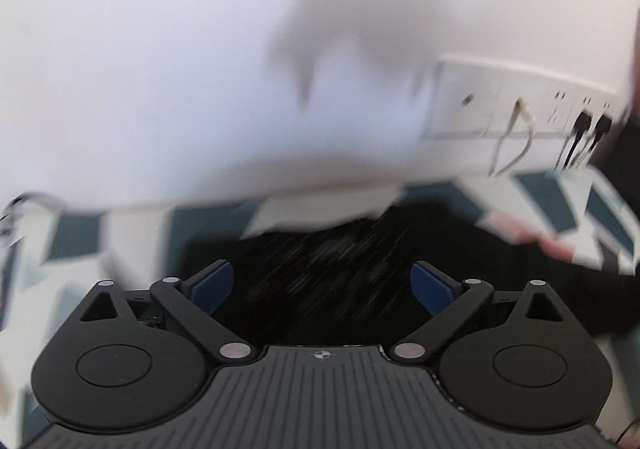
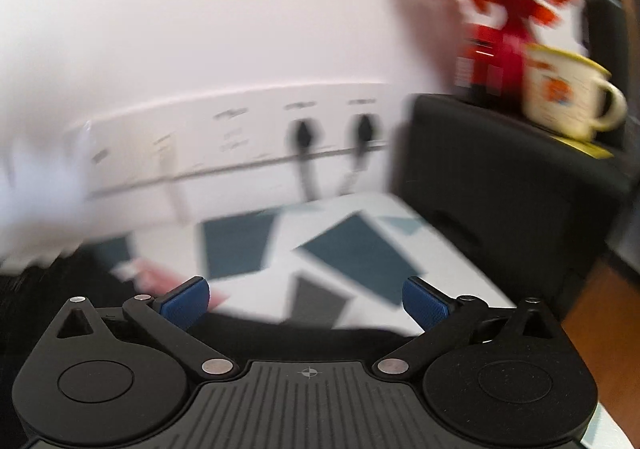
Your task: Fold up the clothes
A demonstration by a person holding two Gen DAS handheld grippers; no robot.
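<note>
A black garment lies on a white tablecloth with dark blue patches, just ahead of my left gripper. That gripper is open and empty, its blue pads wide apart above the cloth. A sleeve of the garment runs to the right. In the right wrist view the black garment shows only as a dark strip under my right gripper, which is open and empty over the patterned cloth. Both views are motion-blurred.
A white wall with a socket strip and plugged cables stands behind the table. A black box at the right carries a cream mug and a red and orange object. A pink item lies by the sleeve.
</note>
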